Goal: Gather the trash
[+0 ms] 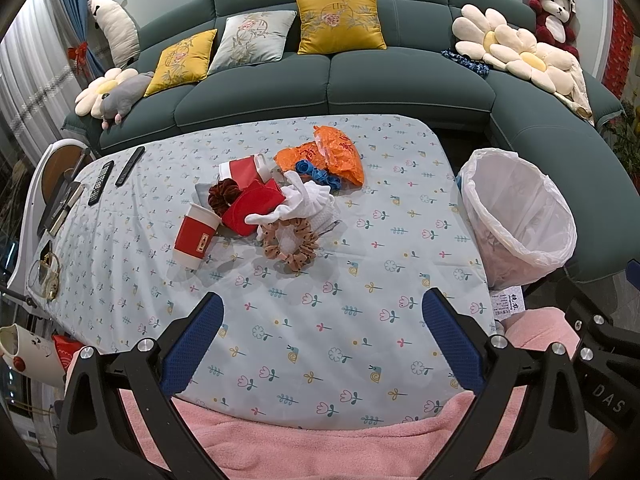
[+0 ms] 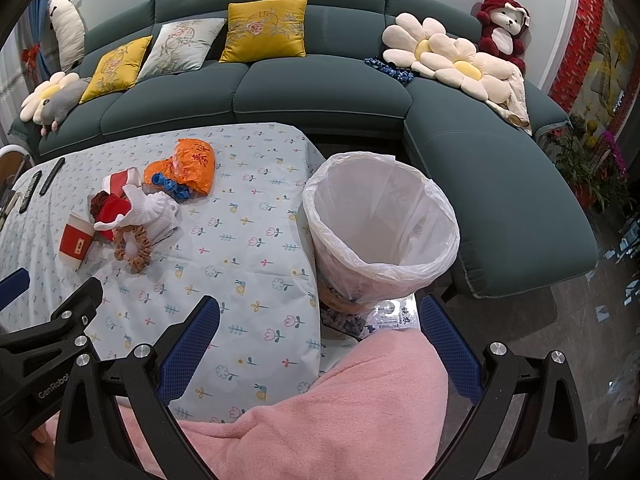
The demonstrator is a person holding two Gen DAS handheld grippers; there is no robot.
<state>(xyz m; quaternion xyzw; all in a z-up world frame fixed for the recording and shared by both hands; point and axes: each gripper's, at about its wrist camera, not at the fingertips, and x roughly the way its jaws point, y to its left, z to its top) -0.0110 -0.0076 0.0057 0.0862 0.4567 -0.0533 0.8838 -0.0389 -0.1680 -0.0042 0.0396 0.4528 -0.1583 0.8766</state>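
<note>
Two marks: "DAS" [image 1: 608, 398] ("GenRobot" [image 2: 54, 387] opposite).

The trash pile [image 1: 276, 204] lies on the table [image 1: 360, 320], bin [image 1: 520, 216] right of it.

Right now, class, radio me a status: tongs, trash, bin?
Left tongs open, empty. Right tongs open, empty. Trash pile untouched mid-table; lined bin at table's right edge. Nothing blocking the pile.

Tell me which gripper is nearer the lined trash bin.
Right. The right gripper hovers open just in front of the trash bin, which fills the centre of its view. The left gripper sits open over the table's near edge, with the bin off to its right.
</note>
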